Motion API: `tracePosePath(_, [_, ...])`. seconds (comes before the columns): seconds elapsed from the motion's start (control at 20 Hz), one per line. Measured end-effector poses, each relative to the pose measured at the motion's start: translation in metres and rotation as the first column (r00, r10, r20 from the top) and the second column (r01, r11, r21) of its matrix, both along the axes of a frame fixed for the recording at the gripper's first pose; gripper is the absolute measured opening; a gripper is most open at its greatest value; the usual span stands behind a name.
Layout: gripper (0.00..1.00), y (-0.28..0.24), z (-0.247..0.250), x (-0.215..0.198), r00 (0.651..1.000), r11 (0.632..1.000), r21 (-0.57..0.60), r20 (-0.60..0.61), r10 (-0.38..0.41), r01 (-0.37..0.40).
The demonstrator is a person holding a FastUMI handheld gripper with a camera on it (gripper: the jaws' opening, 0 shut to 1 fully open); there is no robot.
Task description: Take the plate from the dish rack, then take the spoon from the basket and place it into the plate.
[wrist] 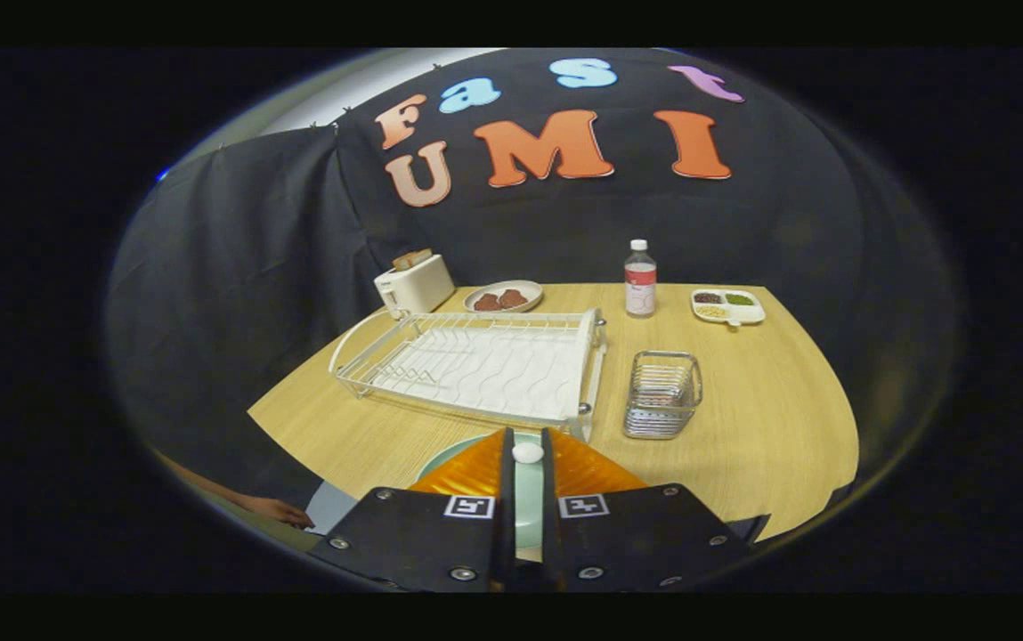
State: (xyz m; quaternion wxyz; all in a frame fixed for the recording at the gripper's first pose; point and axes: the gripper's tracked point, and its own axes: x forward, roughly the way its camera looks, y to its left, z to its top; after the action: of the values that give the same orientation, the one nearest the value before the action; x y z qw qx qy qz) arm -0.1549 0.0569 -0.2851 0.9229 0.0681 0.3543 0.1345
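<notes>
Low in the frame, the gripper (527, 445) hides most of the pale green plate (449, 452), which lies on the wooden table (769, 418) under the fingers. They stand close together, clamped on the white spoon (527, 453), of which only a small rounded end shows. The white dish rack (475, 365) sits just beyond the fingers at centre, holding no dishes. The wire basket (662, 394) stands right of it.
</notes>
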Motion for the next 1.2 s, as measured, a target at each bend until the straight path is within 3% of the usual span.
tracePosePath(0.45, [0.12,0.047,-0.022,0.008,0.993,0.993,-0.003,0.011,0.119,-0.119])
tracePosePath(0.65, [0.12,0.04,-0.03,-0.002,0.991,0.991,-0.002,-0.01,0.132,-0.132])
tracePosePath(1.2, [0.15,0.01,-0.097,-0.052,0.966,0.992,-0.059,-0.24,0.091,-0.108])
